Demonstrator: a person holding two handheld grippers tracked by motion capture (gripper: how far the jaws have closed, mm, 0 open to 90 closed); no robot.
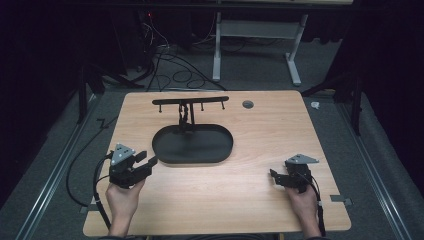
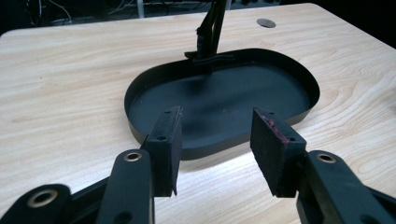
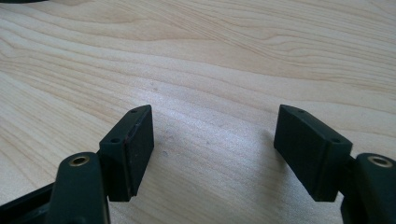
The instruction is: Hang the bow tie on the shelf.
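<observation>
Both tongs, left point(image 1: 150, 162) and right point(image 1: 274, 174), rest apart and empty on the tabletop point(image 1: 260, 130). Approach the black tray point(image 1: 192, 144) rim squarely, likely next, avoiding its upright stand point(image 1: 186, 114).

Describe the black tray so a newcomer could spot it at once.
Start at the light wooden table. Left of its centre, toward the far edge, lies the black tray, a shallow oval with a low rim. A T-shaped black stand rises from its far side.

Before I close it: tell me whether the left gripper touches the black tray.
Apart. In the left gripper view, bare table shows between the left gripper and the black tray.
</observation>
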